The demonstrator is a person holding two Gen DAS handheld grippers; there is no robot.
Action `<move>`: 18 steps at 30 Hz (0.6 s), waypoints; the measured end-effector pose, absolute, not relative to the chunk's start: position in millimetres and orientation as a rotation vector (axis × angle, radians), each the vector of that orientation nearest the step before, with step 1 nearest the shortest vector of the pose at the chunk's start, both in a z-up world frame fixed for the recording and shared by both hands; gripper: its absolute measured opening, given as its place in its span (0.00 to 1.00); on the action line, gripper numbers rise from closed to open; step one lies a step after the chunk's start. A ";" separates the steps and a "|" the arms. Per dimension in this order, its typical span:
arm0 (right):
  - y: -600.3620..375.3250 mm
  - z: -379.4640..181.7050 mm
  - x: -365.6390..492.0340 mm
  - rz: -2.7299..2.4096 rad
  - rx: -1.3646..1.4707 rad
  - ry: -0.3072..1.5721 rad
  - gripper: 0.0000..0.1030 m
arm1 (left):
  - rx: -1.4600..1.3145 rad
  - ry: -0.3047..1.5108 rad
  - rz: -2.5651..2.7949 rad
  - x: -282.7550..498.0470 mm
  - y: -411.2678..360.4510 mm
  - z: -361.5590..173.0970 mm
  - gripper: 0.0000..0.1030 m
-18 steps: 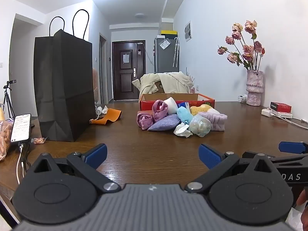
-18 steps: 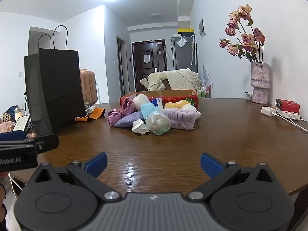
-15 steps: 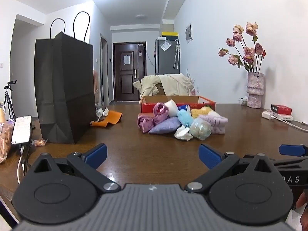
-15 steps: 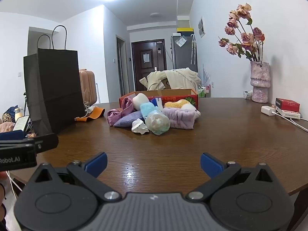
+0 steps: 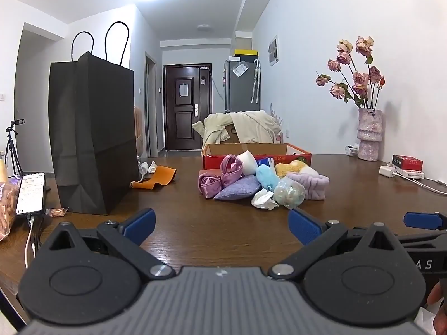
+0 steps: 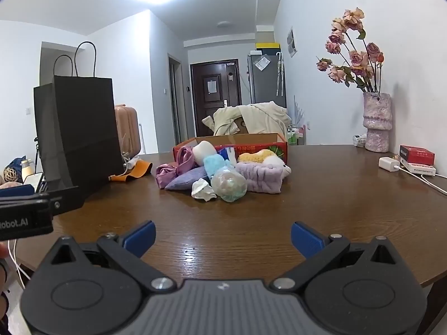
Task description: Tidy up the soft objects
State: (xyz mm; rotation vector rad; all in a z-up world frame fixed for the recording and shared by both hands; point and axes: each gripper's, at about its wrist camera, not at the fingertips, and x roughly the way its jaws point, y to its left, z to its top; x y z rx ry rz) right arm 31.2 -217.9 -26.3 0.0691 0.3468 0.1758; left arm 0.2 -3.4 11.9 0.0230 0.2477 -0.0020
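A pile of soft objects lies mid-table: a lavender pillow (image 5: 237, 190), pink satin scrunchies (image 5: 208, 183), a blue plush (image 5: 266, 176), a purple headband (image 5: 308, 185), a clear bag of balls (image 5: 289, 194) and white crumpled tissue (image 5: 262, 199). Behind them stands a red cardboard box (image 5: 296, 153). The same pile shows in the right wrist view, with the pillow (image 6: 185, 181) and bag (image 6: 229, 187). My left gripper (image 5: 222, 226) is open and empty, well short of the pile. My right gripper (image 6: 223, 234) is open and empty too.
A tall black paper bag (image 5: 92, 139) stands on the left of the wooden table (image 5: 212, 231). An orange strap (image 5: 155, 178) lies beside it. A phone (image 5: 30, 192) leans at the left edge. A vase of flowers (image 5: 368, 136), a red box (image 5: 406, 162) and a charger (image 5: 387, 170) sit far right.
Both wrist views have tilted slightly, so the pile and table sit a little lower in frame. Both grippers stay open; nothing on the table moved.
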 end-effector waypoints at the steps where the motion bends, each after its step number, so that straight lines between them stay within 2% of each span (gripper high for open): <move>1: -218.4 -26.5 30.5 0.173 0.072 0.347 1.00 | 0.025 0.249 -0.002 0.0 -3.7 11.7 1.00; 18: -217.7 -24.8 35.9 0.169 0.073 0.354 1.00 | 0.020 0.246 0.000 0.2 -1.6 12.0 1.00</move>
